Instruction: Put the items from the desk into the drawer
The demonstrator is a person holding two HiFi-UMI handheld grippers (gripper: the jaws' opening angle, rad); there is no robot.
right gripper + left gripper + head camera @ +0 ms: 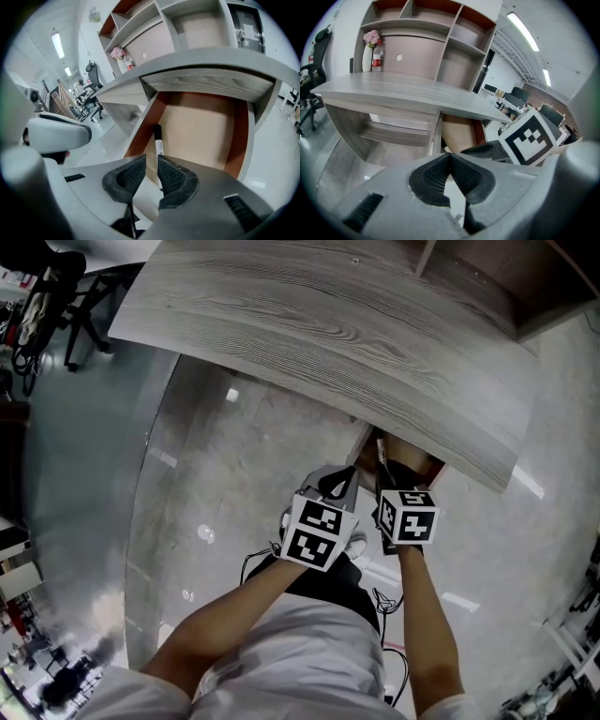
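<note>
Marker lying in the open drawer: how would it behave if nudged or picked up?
The marker is a slim round barrel lying flat on the smooth floor of the drawer, so a sideways nudge would probably roll it. It looks rigid and light; its smooth body might slip.

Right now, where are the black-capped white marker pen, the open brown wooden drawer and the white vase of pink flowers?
Black-capped white marker pen [159, 149]: right gripper view, white barrel.
Open brown wooden drawer [201, 126]: right gripper view, bare floor.
White vase of pink flowers [367, 59]: left gripper view, vase body.
</note>
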